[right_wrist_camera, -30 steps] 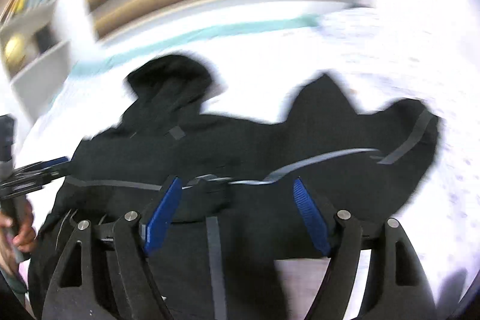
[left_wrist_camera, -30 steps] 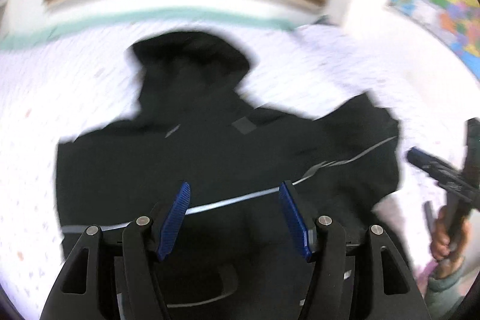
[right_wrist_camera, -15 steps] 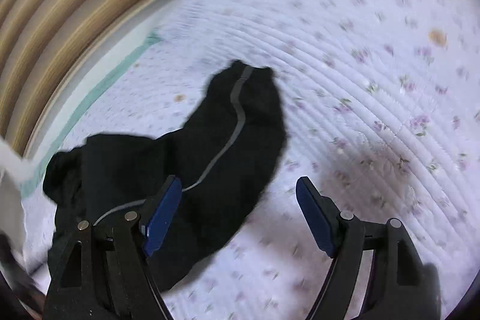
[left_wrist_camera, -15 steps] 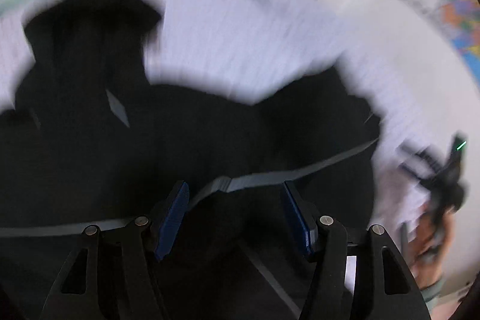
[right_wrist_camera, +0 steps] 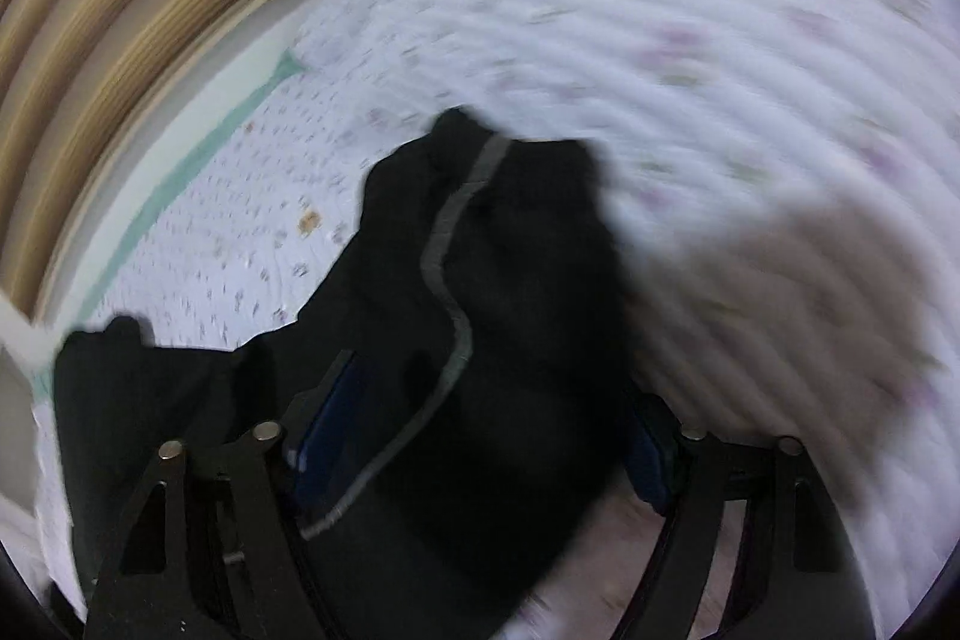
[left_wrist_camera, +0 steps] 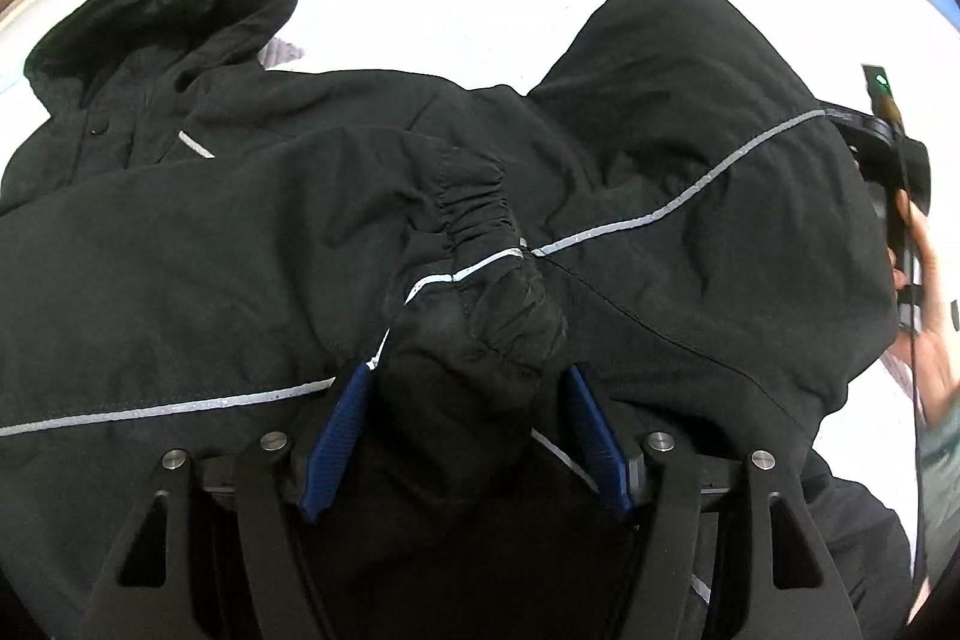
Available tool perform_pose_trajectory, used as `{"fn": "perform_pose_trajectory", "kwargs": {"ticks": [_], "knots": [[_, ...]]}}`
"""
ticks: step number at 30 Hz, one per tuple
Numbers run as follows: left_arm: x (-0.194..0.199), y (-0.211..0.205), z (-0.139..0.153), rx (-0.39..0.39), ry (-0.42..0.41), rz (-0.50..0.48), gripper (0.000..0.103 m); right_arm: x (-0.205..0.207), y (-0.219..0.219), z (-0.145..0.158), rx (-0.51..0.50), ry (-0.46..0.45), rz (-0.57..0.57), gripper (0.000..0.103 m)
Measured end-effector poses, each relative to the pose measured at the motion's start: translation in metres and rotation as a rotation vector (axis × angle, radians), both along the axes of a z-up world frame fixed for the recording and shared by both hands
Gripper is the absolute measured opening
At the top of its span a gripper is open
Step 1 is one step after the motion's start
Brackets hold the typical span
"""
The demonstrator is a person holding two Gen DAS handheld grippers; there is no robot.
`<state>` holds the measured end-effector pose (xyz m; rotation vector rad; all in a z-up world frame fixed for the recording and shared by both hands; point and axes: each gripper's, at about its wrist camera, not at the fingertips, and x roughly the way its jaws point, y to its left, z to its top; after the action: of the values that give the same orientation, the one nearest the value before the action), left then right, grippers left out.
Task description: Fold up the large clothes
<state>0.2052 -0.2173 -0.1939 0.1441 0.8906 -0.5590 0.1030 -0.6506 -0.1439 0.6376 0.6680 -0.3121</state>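
Black, padded and soft, the jacket [left_wrist_camera: 252,244] lies spread on the quilted bedspread [right_wrist_camera: 690,40], hood [left_wrist_camera: 162,16] at ten o'clock. It looks bulky yet light, likely slippery and floppy, so the gathered elastic cuff [left_wrist_camera: 480,280] seems the surest hold. The left gripper [left_wrist_camera: 465,427] stands spread around that cuff; the right gripper [right_wrist_camera: 480,436] stands spread over the other sleeve [right_wrist_camera: 498,244], blurred.

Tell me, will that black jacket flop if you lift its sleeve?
Probably yes: the jacket lies creased and draped on the bed, so it looks soft. The sleeve bends limply, and its cuff is gathered, so it should sag, not slip.
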Motion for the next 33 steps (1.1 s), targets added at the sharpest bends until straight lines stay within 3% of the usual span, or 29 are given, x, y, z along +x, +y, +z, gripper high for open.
{"fn": "perform_pose_trajectory", "kwargs": {"ticks": [1, 3, 4, 9, 11, 14, 19, 21, 23, 29, 31, 33], "knots": [[-0.002, 0.002, -0.001, 0.0, 0.0, 0.0, 0.068, 0.009, 0.007, 0.0, -0.042, 0.027, 0.013, 0.041], [-0.002, 0.002, 0.0, 0.003, -0.002, 0.0, 0.068, 0.015, 0.014, -0.001, -0.044, 0.05, 0.047, 0.017], [-0.004, -0.001, 0.0, 0.005, -0.003, 0.001, 0.068, 0.009, 0.018, 0.004, -0.048, 0.032, 0.048, 0.014], [-0.005, 0.0, 0.001, 0.003, -0.006, 0.0, 0.068, -0.065, 0.039, 0.069, -0.303, -0.039, -0.086, 0.013], [-0.005, 0.0, 0.002, -0.001, -0.005, 0.0, 0.068, -0.096, 0.038, 0.088, -0.36, -0.05, -0.15, 0.013], [-0.005, 0.0, 0.002, 0.0, -0.006, 0.0, 0.068, -0.132, 0.027, 0.095, -0.372, -0.036, -0.245, 0.013], [-0.006, -0.001, 0.004, 0.012, -0.002, 0.0, 0.068, -0.124, 0.003, 0.051, -0.254, 0.104, -0.271, 0.013], [-0.006, 0.002, 0.01, 0.017, 0.022, -0.005, 0.068, -0.118, 0.004, 0.041, -0.232, 0.134, -0.261, 0.013], [-0.01, 0.01, 0.022, 0.012, 0.042, -0.012, 0.069, -0.117, 0.016, 0.05, -0.251, 0.108, -0.224, 0.013], [-0.029, 0.08, 0.094, -0.15, 0.0, 0.031, 0.069, -0.098, 0.108, 0.112, -0.387, -0.031, -0.002, 0.013], [-0.032, 0.106, 0.111, -0.148, -0.024, 0.068, 0.069, -0.086, 0.145, 0.129, -0.417, -0.07, 0.072, 0.013], [-0.034, 0.131, 0.12, -0.083, -0.046, 0.11, 0.069, -0.071, 0.196, 0.146, -0.448, -0.112, 0.175, 0.013]]}}
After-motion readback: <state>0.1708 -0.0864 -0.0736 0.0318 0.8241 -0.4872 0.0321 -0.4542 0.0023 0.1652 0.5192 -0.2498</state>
